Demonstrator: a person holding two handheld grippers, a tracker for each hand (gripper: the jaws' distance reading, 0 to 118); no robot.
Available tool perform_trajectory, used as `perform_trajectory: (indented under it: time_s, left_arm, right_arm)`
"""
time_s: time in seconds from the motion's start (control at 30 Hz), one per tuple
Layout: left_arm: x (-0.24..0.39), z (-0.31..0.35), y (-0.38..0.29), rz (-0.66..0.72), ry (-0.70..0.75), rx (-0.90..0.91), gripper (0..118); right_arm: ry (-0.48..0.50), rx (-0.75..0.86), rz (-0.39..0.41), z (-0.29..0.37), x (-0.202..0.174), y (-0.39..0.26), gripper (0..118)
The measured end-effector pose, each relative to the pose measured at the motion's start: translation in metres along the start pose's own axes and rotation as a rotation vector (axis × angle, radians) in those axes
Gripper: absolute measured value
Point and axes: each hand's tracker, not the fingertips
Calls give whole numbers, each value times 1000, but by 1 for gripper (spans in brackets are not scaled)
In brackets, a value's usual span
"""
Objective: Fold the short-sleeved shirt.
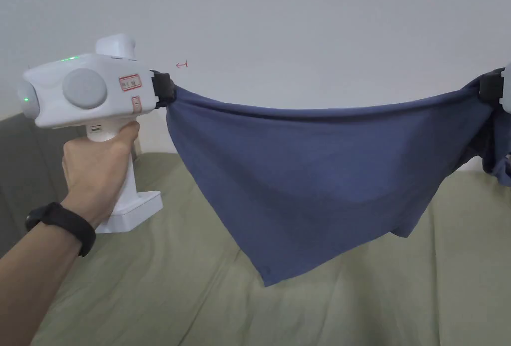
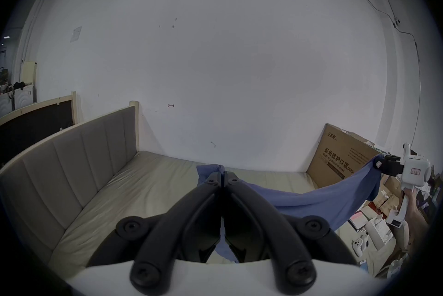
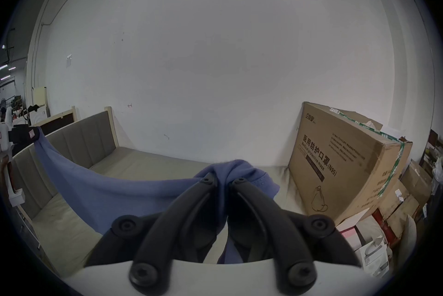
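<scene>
A dark blue short-sleeved shirt point(image 1: 319, 182) hangs in the air above the bed, stretched between my two grippers, its lower edge drooping to a point. My left gripper point(image 1: 167, 93) is shut on the shirt's left end, held by a hand with a black wristband. At the right frame edge my right gripper point(image 1: 491, 87) is shut on the other end, with bunched cloth hanging beside it. In the left gripper view my left gripper point(image 2: 223, 173) pinches blue shirt cloth point(image 2: 311, 203). In the right gripper view my right gripper point(image 3: 224, 178) clamps a thick wad of the shirt point(image 3: 107, 191).
Below lies a bed with an olive-beige sheet point(image 1: 149, 292) and a padded grey headboard point(image 2: 72, 157) at the left. A large cardboard box point(image 3: 345, 164) stands on the bed's right end against the white wall point(image 1: 299, 22). Several smaller boxes point(image 3: 374, 241) are piled beyond it.
</scene>
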Motion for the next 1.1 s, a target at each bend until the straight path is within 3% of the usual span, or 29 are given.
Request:
perform_trajectory:
  time_s: [0.2,0.33,0.47,0.53,0.67,0.8,0.9,1.03,1.07,1.1]
  left_arm:
    - [-10,-30,-79,12,9,-170,0]
    - [-18,-8,-156,60,-28,-272,0]
    - [-28,38,-235,108,-59,-423,0]
    - [-41,66,-281,164,-41,-489,0]
    - [-55,123,-344,219,-41,-608,0]
    - [-55,173,-367,278,5,-641,0]
    - [-57,196,-373,271,7,-656,0]
    - [-50,200,-384,218,3,-705,0]
    - [-48,200,-386,210,-1,-697,0]
    - [-46,200,-387,195,0,-691,0]
  right_arm:
    - [13,-156,-38,-39,2,-68,7]
    - [51,-250,-51,-29,7,-139,7]
    - [64,-337,-173,23,18,-229,7]
    - [72,-461,-167,52,21,-279,7]
    - [38,-574,-339,117,29,-366,7]
    - [8,-667,-345,161,32,-415,7]
    - [12,-675,-401,189,36,-424,7]
    - [2,-680,-376,202,34,-426,8]
    - [-2,-671,-375,204,32,-429,12]
    - [-12,-673,-374,202,32,-431,27]
